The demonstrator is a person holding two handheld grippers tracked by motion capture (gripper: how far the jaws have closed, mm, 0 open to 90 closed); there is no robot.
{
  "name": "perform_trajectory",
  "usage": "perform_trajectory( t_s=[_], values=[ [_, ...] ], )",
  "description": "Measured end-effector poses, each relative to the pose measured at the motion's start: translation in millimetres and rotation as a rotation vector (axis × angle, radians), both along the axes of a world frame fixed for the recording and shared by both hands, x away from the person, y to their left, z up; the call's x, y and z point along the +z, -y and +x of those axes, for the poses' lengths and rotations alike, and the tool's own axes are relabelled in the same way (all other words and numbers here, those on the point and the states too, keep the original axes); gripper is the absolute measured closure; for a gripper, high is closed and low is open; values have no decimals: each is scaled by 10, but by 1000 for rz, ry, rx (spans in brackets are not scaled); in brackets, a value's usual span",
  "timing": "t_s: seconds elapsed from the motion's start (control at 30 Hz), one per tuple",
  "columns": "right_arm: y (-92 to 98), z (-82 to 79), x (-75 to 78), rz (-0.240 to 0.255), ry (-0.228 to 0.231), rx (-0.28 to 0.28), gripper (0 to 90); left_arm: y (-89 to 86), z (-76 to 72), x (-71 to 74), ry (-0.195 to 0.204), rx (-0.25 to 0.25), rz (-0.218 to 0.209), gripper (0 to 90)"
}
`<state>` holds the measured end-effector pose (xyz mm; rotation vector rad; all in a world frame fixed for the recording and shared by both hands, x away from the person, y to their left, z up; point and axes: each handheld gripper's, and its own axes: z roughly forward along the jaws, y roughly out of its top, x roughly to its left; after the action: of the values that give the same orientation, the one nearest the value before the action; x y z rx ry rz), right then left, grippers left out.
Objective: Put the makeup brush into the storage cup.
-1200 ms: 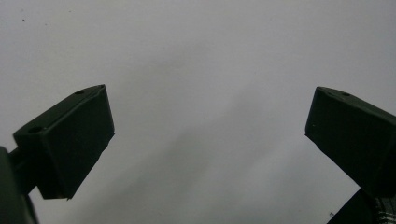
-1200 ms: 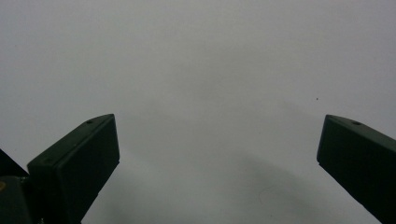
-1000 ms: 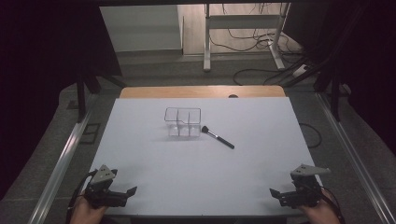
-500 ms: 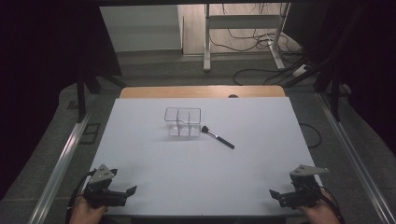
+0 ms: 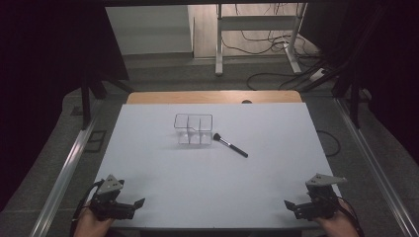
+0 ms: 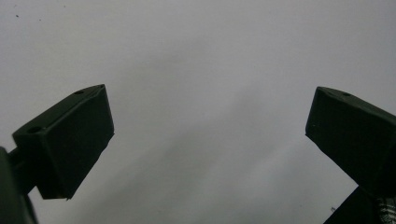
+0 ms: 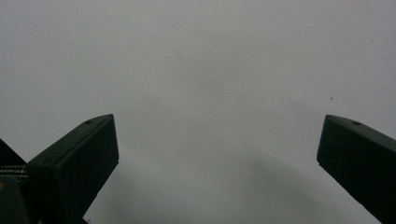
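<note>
While both rest at the table's [image 5: 148, 148] near corners, left gripper [image 5: 132, 204] and right gripper [image 5: 292, 206] stand spread, empty. Clear divided box [image 5: 193, 129]: well ahead, between them. Makeup brush [image 5: 230, 145]: just right of it.

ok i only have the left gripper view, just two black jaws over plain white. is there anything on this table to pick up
Observer: Yes. In the high view a makeup brush lies flat near the middle of the white table.
Operator: anything next to it
Observer: A clear organizer with compartments stands just left of the brush's bristle end; I cannot tell whether they touch.
Operator: where's my left gripper compared to those
Observer: The left gripper sits at the near left edge of the table, well short of both items.
Operator: and the other one
Observer: The right gripper is at the near right edge, jaws spread apart in its own view, nothing between them.
</note>
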<state>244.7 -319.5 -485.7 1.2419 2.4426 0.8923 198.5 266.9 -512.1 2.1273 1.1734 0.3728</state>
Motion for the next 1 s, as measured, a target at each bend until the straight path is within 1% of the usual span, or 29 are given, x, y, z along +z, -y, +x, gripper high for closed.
perform_trajectory(
  t_s=[0.13,0.3,0.47,0.7,0.8,0.9,0.93,1.0],
  values=[
    [-20,7,10,3,9,3,0,5,-2,1,2,-4,3,14],
    [-74,28,23,6,16,12,0,-3,4,1,-1,0,-6,15],
    [-114,54,8,-1,1,18,0,8,7,-2,-2,-9,11,15],
    [-150,80,10,-7,-14,22,0,11,11,-5,-2,-10,10,13],
    [-164,97,20,0,-23,18,0,16,11,-4,-1,-11,13,13],
    [-176,116,42,24,-27,13,0,14,12,-5,-3,-8,13,11],
    [-182,125,48,30,-21,17,0,11,13,-5,-4,-6,12,10],
    [-199,140,63,24,-12,20,0,5,14,-2,-5,0,6,8]
  ],
)
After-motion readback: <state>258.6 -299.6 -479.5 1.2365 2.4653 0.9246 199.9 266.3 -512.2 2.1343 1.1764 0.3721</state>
